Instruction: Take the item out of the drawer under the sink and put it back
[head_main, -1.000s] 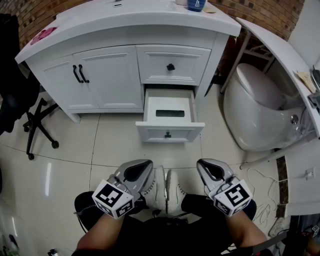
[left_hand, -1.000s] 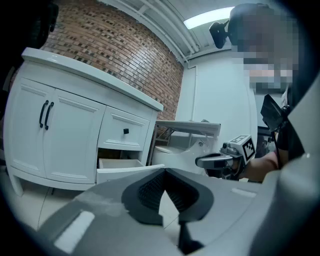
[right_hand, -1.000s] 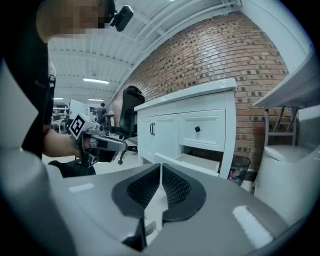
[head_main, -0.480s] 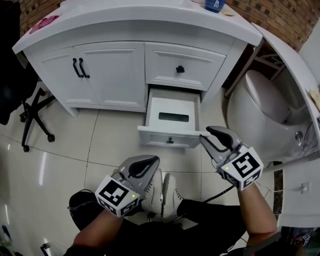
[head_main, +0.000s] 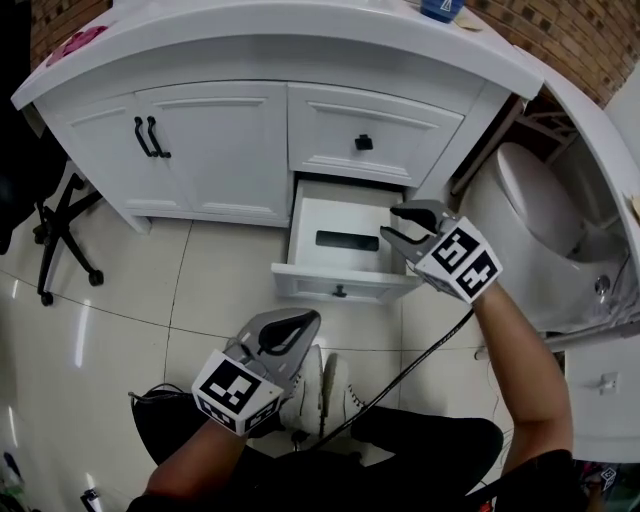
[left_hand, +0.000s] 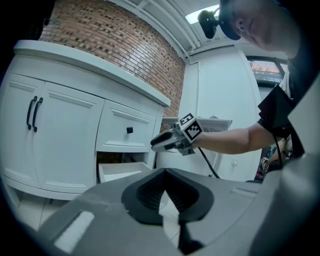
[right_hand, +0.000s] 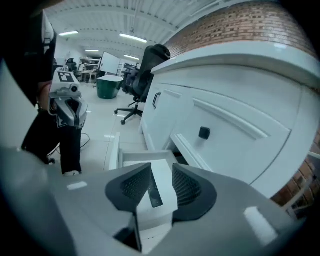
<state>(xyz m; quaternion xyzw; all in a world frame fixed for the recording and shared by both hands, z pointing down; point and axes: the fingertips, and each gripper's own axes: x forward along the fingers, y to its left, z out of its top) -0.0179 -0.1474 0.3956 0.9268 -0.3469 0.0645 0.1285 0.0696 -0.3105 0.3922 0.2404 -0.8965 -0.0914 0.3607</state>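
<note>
Item (head_main: 346, 241) in drawer (head_main: 310, 285): seen in head & right gripper views only

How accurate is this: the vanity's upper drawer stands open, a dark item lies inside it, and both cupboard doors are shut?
One slip: the lower drawer stands open; the upper drawer is shut, as the head view shows. The dark item lies inside, and both cupboard doors are shut.
</note>
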